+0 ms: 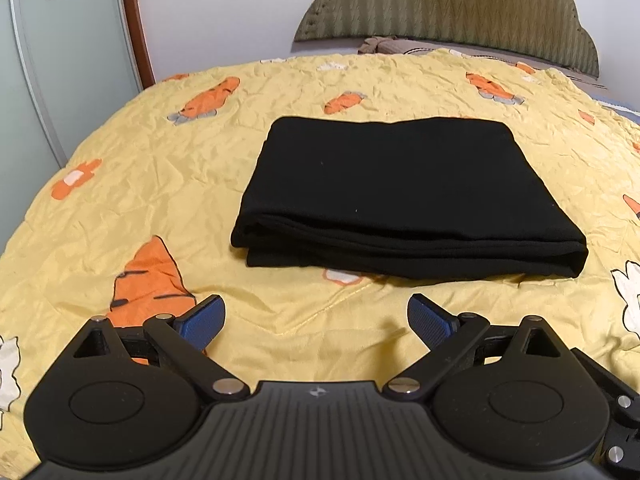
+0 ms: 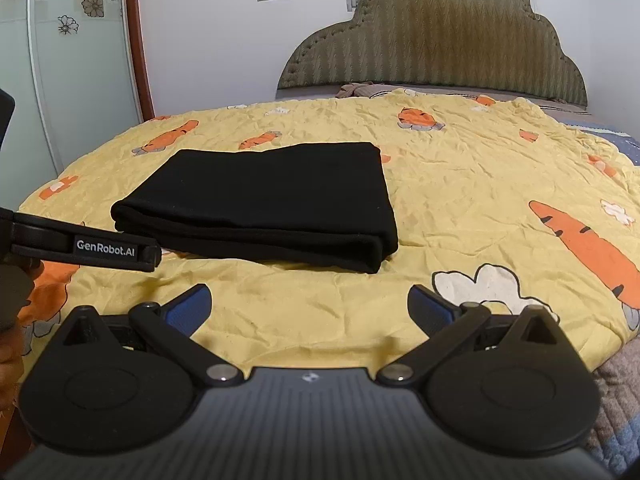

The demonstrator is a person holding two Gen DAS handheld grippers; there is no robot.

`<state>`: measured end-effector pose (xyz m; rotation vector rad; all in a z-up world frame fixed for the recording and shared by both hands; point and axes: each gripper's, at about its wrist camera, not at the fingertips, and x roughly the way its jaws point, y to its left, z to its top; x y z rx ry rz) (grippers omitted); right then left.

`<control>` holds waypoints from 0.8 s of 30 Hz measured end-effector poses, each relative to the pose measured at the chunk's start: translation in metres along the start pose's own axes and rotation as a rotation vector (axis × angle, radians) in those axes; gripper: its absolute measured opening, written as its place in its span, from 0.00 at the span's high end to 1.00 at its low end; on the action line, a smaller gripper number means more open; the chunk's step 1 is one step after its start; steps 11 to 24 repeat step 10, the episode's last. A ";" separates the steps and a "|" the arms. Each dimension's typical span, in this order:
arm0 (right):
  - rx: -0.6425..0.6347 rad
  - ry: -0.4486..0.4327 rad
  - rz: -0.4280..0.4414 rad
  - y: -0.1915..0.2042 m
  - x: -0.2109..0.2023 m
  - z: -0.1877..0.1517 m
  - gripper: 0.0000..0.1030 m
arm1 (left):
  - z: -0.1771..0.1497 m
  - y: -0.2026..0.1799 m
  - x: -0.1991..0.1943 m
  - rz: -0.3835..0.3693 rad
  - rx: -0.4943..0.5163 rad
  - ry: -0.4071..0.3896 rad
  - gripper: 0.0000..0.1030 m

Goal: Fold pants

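Black pants [image 1: 404, 196] lie folded into a compact rectangle on the yellow carrot-print quilt [image 1: 160, 184], with stacked layers showing along their near edge. In the left wrist view my left gripper [image 1: 316, 320] hovers just short of that near edge, its jaws wide and nothing between the blue pads [image 1: 202, 322]. The right wrist view shows the same pants [image 2: 264, 200] further left. My right gripper [image 2: 310, 308] is open over bare quilt [image 2: 460, 184], nearer than the pants' right corner and apart from them. The left gripper's side arm [image 2: 84, 246] shows at that view's left edge.
A padded olive headboard [image 2: 432, 44] stands at the far end of the bed, with a brown bundle [image 2: 356, 89] below it. A frosted glass door with flower prints [image 2: 76, 60] is on the left. The quilt's right edge [image 2: 600, 352] drops to a grey-blue blanket.
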<state>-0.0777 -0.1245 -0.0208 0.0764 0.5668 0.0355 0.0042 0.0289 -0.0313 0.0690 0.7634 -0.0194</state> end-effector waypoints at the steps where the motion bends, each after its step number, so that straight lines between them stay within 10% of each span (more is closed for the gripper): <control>1: -0.002 0.002 -0.001 0.000 0.001 0.000 0.00 | 0.000 0.001 0.001 -0.001 -0.004 0.002 0.04; 24: 0.000 0.009 0.014 0.000 0.006 -0.002 0.00 | 0.000 0.001 0.005 0.041 -0.001 -0.030 0.04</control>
